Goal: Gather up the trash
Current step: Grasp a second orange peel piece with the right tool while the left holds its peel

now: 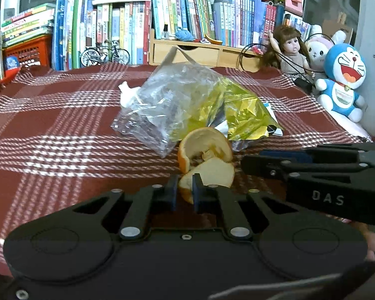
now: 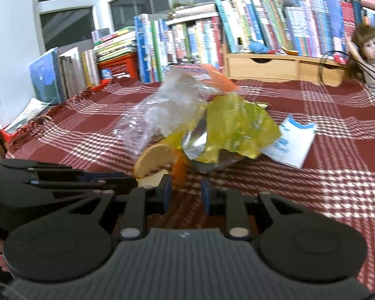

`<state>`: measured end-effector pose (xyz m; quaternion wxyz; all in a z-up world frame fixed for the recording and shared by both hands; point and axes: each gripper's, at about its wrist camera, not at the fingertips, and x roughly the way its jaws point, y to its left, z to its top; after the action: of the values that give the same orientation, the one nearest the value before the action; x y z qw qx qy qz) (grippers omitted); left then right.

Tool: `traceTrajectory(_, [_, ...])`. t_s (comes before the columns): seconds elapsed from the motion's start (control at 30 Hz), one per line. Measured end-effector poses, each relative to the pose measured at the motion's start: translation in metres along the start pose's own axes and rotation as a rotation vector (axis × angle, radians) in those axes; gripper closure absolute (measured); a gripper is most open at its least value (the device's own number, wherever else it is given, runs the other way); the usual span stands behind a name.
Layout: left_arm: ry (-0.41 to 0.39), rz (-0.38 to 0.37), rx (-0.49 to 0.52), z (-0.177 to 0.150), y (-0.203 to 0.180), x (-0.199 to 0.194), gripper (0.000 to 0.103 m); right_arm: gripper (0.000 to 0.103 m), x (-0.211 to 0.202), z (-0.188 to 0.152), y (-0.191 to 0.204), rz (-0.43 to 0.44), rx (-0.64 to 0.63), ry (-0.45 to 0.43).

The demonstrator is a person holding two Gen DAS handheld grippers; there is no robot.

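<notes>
In the left wrist view, the left gripper (image 1: 185,190) is sitting at six o'clock with its jaws clamped on the lower lobe of a curled orange peel (image 1: 205,155), which is resting on the red-and-white plaid cloth (image 1: 50,130) covering the counter. Just beyond the peel, toward twelve o'clock, a crumpled clear plastic bag (image 1: 167,105) is lying against a yellow foil wrapper (image 1: 240,112), and a white scrap (image 1: 126,95) is peeking out at the bag's ten o'clock side. The right gripper (image 1: 252,162) is reaching in from three o'clock, its tip just beside the peel; whether its jaws are apart cannot be told here. A doll (image 1: 287,47) and a blue cat plush (image 1: 342,77) are sitting at two o'clock, before a row of books (image 1: 137,25).

In the right wrist view, which is blurred, the right gripper (image 2: 186,195) is showing its jaws standing apart, with an orange strip of the peel (image 2: 160,160) hanging just ahead of the gap, contact unclear. The left gripper (image 2: 127,176) is lying at nine o'clock, touching the peel. A blue-and-white paper packet (image 2: 290,142) is lying at two o'clock of the wrapper (image 2: 237,130).
</notes>
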<state>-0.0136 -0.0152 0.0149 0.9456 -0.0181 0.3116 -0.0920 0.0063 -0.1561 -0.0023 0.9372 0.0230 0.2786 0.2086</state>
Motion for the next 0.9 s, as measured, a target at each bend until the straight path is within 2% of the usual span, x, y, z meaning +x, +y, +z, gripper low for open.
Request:
traceTrajectory(0.27, [-0.016, 0.066, 0.013, -0.001, 0.015, -0.014, 0.092, 0.069, 0.016, 0.009, 0.008, 0.01, 0.001, -0.006])
traceTrajectory(0.37, [-0.032, 0.103, 0.025, -0.002, 0.02, -0.017, 0.089, 0.069, 0.024, 0.011, 0.009, 0.017, 0.002, 0.006])
traceTrajectory(0.43, [-0.038, 0.105, 0.034, -0.002, 0.02, -0.018, 0.08, 0.069, 0.029, 0.011, 0.011, 0.02, -0.005, 0.016])
traceTrajectory(0.47, [-0.042, 0.099, 0.036, -0.003, 0.02, -0.02, 0.07, 0.069, 0.032, 0.011, 0.012, 0.018, -0.012, 0.019])
traceTrajectory(0.57, [-0.051, 0.065, 0.061, -0.006, 0.017, -0.023, 0.054, 0.069, 0.043, 0.014, 0.014, 0.008, -0.028, 0.028])
traceTrajectory(0.6, [-0.051, 0.058, 0.07, -0.006, 0.015, -0.024, 0.051, 0.071, 0.047, 0.015, 0.014, 0.006, -0.028, 0.034])
traceTrajectory(0.67, [-0.047, 0.046, 0.083, -0.008, 0.011, -0.023, 0.042, 0.085, 0.051, 0.017, 0.012, 0.005, -0.013, 0.038])
traceTrajectory(0.9, [-0.016, -0.011, 0.102, -0.015, 0.002, -0.009, 0.031, 0.093, 0.033, 0.023, 0.007, 0.008, 0.02, -0.011])
